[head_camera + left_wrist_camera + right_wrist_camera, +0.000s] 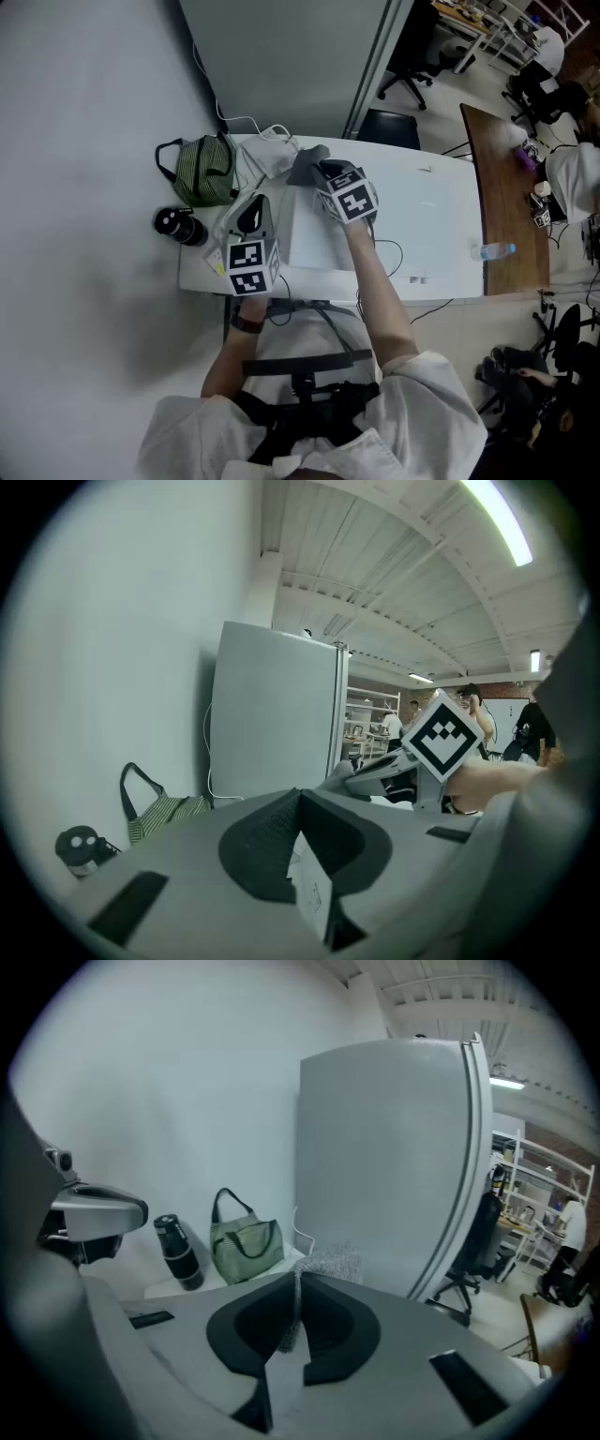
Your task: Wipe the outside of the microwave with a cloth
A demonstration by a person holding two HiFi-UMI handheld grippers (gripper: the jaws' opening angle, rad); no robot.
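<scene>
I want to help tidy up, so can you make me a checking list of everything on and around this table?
Surface: white table, under everything.
Job's things: white box-shaped microwave on the table; grey knitted cloth at its far end.
Clutter: green striped handbag and black flask left of the microwave; clear plastic bottle lying at the table's right edge.
Grippers: right gripper shut on the cloth; left gripper with jaws together, beside the microwave's left side.
Cables: thin white cable behind the handbag; thin black cable near the front edge.
Surroundings: brown wooden desk on the right; black office chair beyond.
</scene>
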